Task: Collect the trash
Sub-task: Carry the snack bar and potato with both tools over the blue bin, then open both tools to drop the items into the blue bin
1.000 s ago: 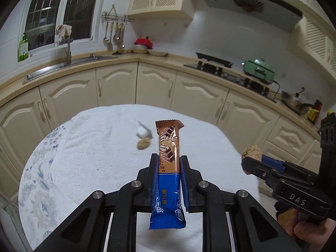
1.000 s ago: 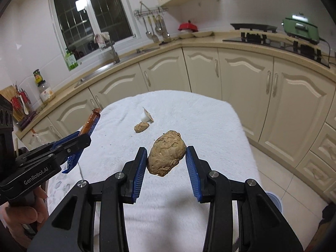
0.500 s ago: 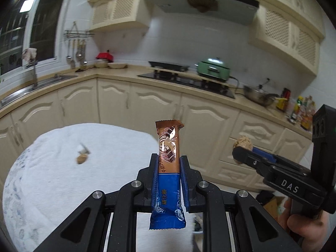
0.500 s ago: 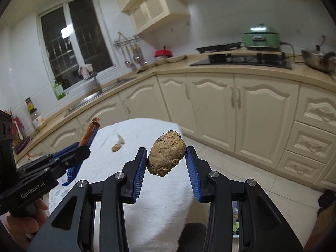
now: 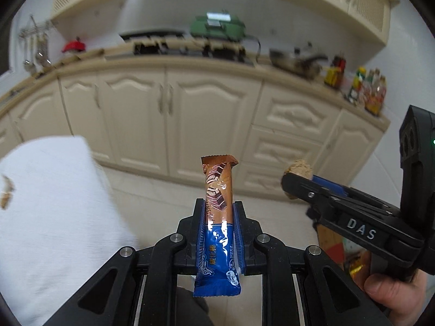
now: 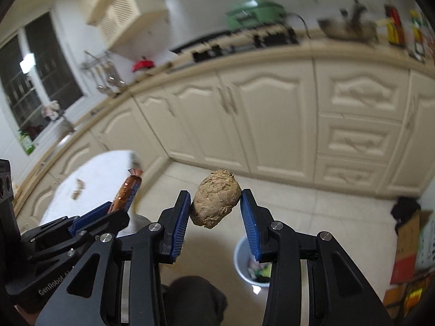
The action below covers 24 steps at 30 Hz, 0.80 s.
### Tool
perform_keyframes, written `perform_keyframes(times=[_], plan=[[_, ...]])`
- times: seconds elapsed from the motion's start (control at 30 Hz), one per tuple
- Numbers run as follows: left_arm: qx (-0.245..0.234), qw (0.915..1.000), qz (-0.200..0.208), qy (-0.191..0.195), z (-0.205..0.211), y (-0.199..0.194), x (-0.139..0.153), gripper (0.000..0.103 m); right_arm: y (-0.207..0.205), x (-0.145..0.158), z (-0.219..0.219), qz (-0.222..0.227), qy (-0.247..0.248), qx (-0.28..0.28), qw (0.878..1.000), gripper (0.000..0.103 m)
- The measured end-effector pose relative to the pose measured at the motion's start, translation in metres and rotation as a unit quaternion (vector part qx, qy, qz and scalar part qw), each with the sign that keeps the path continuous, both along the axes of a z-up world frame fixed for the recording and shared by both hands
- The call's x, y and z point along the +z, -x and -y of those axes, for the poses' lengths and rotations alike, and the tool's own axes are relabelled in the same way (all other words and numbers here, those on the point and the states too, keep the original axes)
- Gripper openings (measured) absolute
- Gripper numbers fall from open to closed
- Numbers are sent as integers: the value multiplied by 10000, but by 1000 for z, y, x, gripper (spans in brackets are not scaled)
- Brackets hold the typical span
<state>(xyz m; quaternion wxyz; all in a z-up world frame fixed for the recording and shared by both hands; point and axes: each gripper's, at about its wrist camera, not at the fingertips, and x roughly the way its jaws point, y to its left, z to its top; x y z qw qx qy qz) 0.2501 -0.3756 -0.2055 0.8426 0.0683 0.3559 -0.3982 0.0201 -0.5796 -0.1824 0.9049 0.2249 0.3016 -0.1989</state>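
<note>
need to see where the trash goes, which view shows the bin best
The right wrist view. The white bin stands on the floor just beyond the right claw, partly behind its right finger, with scraps visible inside. The left wrist view shows no bin, only floor, cabinets and the wrapper.

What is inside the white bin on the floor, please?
The bin holds some crumpled trash, pink and green-yellow, with darker bits near its bottom. The right gripper finger covers part of the opening, so the rest of its contents cannot be seen.
</note>
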Motion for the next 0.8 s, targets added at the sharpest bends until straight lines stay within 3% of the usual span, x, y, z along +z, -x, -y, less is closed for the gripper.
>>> perform_keyframes(times=[0.3, 0.33, 0.37, 0.43, 0.53, 0.63, 0.7, 0.8], plan=[[-117, 9934, -873, -728, 73, -58, -66, 17, -23, -90, 72, -566, -994, -216, 9932, 44], [-73, 9921, -969, -800, 78, -66, -73, 22, -24, -100, 78, -642, -1134, -250, 9912, 48], [-52, 9901, -1040, -945, 85, -75, -80, 27, -26, -109, 84, -715, -1262, -298, 9890, 59], [20, 9870, -1143, -1130, 92, -86, -89, 58, -25, -123, 95, -786, -1429, -451, 9856, 69], [237, 9875, -1031, -1169, 96, -99, -84, 84, -18, -126, 101, -751, -1509, -603, 9839, 80], [388, 9884, -945, -1121, 91, -99, -78, 93, -14, -123, 102, -792, -1443, -682, 9840, 88], [453, 9894, -851, -1083, 96, -91, -72, 94, -10, -119, 102, -782, -1405, -749, 9841, 98], [469, 9916, -759, -939, 89, -70, -60, 94, -9, -110, 95, -744, -1329, -789, 9852, 102]])
